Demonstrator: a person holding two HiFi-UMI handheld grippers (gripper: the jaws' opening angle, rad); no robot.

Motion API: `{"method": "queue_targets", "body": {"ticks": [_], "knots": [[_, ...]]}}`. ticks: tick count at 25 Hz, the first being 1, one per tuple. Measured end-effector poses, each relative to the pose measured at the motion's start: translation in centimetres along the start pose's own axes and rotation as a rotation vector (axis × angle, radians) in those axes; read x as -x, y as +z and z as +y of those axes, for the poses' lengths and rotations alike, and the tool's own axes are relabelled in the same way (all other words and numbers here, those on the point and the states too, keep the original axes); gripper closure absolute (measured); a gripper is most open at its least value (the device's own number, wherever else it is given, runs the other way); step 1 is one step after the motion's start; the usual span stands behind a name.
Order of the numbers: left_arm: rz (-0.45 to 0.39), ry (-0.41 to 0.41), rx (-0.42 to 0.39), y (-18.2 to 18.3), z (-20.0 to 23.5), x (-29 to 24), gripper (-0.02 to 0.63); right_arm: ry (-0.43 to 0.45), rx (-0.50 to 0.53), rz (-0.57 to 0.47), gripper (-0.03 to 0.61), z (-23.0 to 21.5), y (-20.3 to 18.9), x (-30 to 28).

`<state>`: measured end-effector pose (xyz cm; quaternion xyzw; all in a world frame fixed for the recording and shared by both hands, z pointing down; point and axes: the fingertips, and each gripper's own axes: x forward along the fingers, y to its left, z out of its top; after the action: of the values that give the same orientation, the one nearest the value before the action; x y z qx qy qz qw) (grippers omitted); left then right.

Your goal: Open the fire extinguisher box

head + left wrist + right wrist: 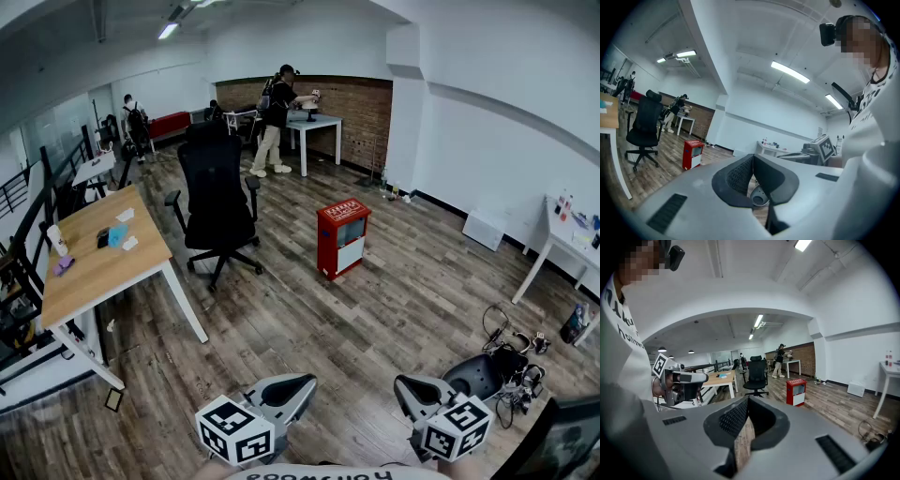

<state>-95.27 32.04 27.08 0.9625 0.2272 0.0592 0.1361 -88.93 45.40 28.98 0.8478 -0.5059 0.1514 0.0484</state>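
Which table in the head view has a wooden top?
The long desk at the left, beside the black office chair: its top is brown wood. The table by the brick wall and the table at right are white.

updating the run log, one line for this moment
fire extinguisher box closed, far off | left gripper shut, empty | right gripper shut, empty

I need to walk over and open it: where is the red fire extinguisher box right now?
In the head view the fire extinguisher box stands on the wooden floor near mid-room, just right of the black office chair.
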Motion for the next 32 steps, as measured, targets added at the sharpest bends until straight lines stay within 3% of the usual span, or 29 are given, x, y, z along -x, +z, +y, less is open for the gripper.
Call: {"method": "queue_targets", "body": {"ticks": [22,25,29,32], "knots": [[0.025,-0.025,0.010,-0.5,5.2,4.0,0.604,-0.047,-0.017,0.012,0.568,4.4,-1.3,-4.4],[0.029,-0.025,0.029,-0.9,5.6,4.3,0.604,-0.041,-0.045,0.024,0.568,4.5,-1.8,-4.8],[0.054,-0.035,-0.029,-1.3,6.4,4.0,0.604,-0.012,-0.107,-0.035,0.568,4.0,-0.5,-6.3],[0.072,-0.024,-0.024,-1.7,7.5,3.5,0.604,-0.001,-0.114,-0.040,0.568,3.4,0.1,-7.1]]}}
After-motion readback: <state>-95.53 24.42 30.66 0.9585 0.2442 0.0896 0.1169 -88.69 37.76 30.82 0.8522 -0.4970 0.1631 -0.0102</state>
